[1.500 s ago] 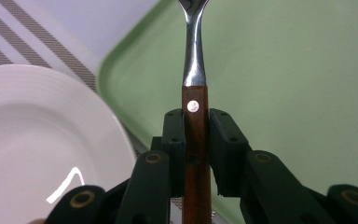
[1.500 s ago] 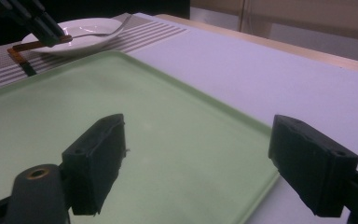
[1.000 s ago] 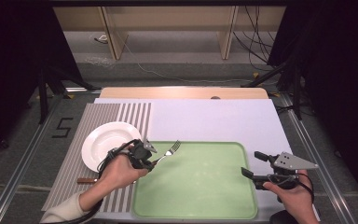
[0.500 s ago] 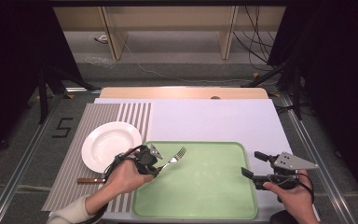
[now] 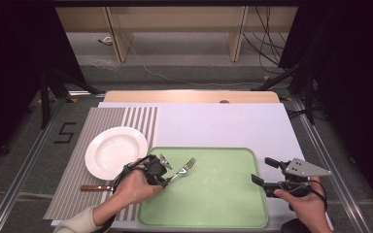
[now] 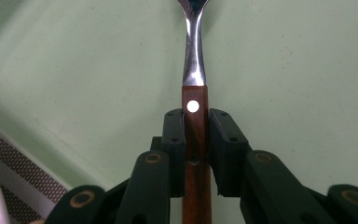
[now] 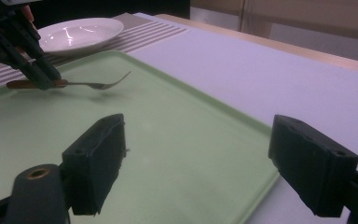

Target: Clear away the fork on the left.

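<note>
From above, the left tongs (image 5: 167, 175) clamp a fork (image 5: 183, 168) over the green tray's (image 5: 213, 206) left edge — the right tongs (image 5: 264, 172) gape empty. Left gripper view: jaws pinch the wooden handle (image 6: 195, 135). Right gripper view: the fork (image 7: 81, 84) hangs above the tray, white plate (image 7: 81, 33) behind.

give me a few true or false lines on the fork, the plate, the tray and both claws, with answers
1. The left claw is shut on the fork by its wooden handle. True.
2. The right claw holds a knife. False: it is open with nothing between its jaws.
3. The white plate sits on the green tray. False: it rests on the striped mat, left of the tray.
4. The fork's tines are over the tray. True.
5. A wood-handled utensil lies on the mat near the plate. True.
</note>
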A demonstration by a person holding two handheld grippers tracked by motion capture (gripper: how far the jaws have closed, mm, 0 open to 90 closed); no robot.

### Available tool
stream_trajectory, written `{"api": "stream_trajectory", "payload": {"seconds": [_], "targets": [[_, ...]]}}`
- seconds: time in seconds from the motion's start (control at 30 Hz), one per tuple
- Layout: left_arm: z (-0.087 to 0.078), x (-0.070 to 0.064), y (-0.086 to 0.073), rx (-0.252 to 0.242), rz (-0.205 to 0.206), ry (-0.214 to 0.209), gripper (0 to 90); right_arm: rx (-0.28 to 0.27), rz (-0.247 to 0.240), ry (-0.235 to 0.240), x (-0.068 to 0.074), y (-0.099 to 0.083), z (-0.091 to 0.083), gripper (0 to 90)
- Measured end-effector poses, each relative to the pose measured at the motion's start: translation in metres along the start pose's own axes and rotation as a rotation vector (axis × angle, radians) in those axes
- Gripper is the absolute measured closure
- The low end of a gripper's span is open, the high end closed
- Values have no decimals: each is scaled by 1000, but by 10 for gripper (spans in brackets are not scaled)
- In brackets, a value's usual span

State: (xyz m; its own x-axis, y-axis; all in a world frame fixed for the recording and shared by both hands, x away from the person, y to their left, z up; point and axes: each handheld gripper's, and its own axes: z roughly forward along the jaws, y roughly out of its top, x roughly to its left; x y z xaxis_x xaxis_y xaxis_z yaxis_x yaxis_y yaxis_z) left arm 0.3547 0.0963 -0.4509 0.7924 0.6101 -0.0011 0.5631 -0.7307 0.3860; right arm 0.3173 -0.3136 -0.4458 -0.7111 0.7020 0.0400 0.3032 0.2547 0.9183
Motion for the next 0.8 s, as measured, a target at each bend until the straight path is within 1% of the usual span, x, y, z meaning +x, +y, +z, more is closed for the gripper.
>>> {"api": "stream_trajectory", "payload": {"seconds": [0.1,0.2,0.3,0.43,0.47,0.53,0.57,0.6,0.67,0.73,0.77,0.8], "targets": [[1,-1,0,7,0,2,766,0,0,1,0,0,0,198],[3,-2,0,11,-3,-8,765,-1,0,1,0,0,0,198],[5,-2,0,5,-4,-11,764,0,-1,2,0,0,0,198],[5,-2,-1,-9,6,-35,759,-1,0,2,0,0,0,198],[4,-2,-1,-12,11,-44,750,0,0,1,0,0,0,198],[1,-1,-2,-33,-14,-66,680,1,0,2,0,0,0,198],[-1,0,-2,-41,-22,-68,647,1,0,2,0,0,0,198],[-4,1,-3,-56,-29,-65,644,1,1,2,0,0,0,198],[-10,5,-6,-75,-32,-50,670,0,1,2,0,0,0,199],[-14,8,-8,-86,-34,-39,758,1,0,1,0,0,0,198],[-15,9,-9,-88,-32,-35,834,1,0,1,0,0,1,198],[-16,10,-11,-82,-30,-20,878,1,1,2,0,0,1,198]]}}
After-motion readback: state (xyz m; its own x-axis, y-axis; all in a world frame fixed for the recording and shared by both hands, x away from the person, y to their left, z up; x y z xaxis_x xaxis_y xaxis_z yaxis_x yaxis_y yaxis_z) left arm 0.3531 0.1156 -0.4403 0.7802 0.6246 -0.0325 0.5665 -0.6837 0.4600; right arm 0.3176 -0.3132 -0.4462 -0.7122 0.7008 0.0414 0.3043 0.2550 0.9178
